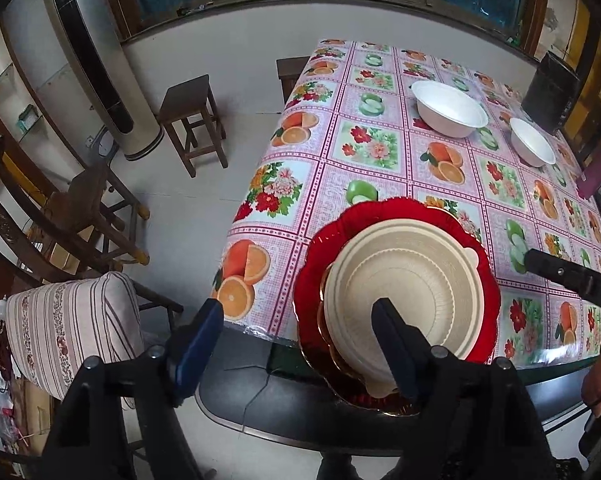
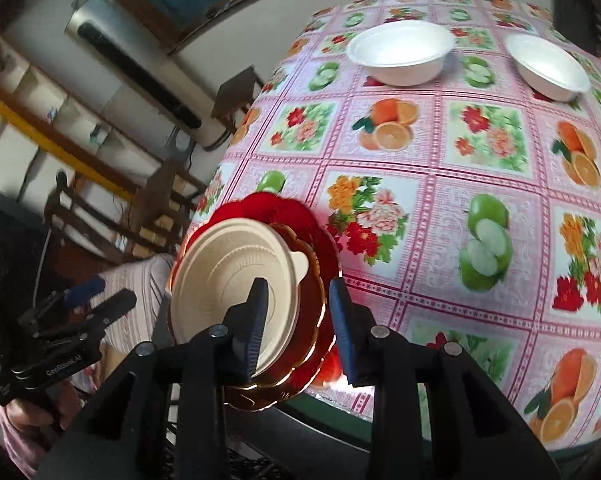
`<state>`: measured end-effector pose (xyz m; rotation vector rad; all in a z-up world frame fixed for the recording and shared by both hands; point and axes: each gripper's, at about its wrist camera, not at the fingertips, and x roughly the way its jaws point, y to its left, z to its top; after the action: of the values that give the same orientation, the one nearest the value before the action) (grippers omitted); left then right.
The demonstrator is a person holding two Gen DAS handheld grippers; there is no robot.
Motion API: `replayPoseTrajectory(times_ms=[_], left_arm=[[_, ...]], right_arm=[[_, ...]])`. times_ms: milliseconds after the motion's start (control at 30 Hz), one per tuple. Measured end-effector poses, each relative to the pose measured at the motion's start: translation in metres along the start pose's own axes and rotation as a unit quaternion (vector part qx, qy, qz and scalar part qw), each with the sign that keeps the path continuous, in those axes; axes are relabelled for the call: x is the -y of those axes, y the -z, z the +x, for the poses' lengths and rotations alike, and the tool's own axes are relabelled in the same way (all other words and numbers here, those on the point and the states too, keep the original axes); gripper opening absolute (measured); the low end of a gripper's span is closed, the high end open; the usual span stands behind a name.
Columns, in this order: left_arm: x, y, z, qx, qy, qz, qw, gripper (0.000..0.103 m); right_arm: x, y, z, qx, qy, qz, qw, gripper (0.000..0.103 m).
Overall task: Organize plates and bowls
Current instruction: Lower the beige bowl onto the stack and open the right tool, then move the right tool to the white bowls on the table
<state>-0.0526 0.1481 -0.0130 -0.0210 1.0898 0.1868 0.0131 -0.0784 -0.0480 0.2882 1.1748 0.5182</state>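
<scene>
A beige plate lies on top of stacked red plates at the near left corner of the table. The stack reaches past the cloth's edge. My left gripper is open wide, one finger over the beige plate and the other off the table's edge. My right gripper is open, and the stack's right rim lies between its fingers. Only a finger of it shows in the left wrist view. Two white bowls stand apart at the far side.
A black box and a pink object sit at the table's far right. Left of the table are wooden stools, a chair, a striped cushion and a tall air conditioner. A hand holds the left gripper.
</scene>
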Motion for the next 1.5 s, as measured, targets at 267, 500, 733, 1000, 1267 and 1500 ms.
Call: replayPoseTrajectory(times_ms=[267, 500, 733, 1000, 1267, 1500], left_arm=[[-0.004, -0.04, -0.006, 0.018, 0.029, 0.0, 0.9994, 0.083], [0.044, -0.099, -0.006, 0.023, 0.063, 0.011, 0.9977, 0.084], [0.135, -0.123, -0.006, 0.023, 0.111, 0.056, 0.9919, 0.094], [0.205, -0.118, 0.042, -0.073, 0.136, 0.096, 0.9834, 0.094], [0.16, -0.169, 0.082, -0.085, 0.069, -0.03, 0.9936, 0.094], [0.133, -0.22, 0.107, -0.075, 0.005, -0.077, 0.9942, 0.094]], right_arm=[[0.053, 0.024, -0.046, 0.049, 0.062, 0.085, 0.993, 0.035], [0.101, 0.039, -0.097, 0.075, 0.116, 0.126, 0.982, 0.035], [0.151, 0.024, -0.17, 0.152, 0.148, 0.171, 0.962, 0.057], [0.205, 0.011, -0.152, 0.09, 0.133, 0.228, 0.96, 0.059], [0.215, -0.043, -0.14, 0.071, 0.106, 0.206, 0.97, 0.064], [0.19, -0.121, -0.097, 0.05, 0.072, 0.145, 0.986, 0.065]])
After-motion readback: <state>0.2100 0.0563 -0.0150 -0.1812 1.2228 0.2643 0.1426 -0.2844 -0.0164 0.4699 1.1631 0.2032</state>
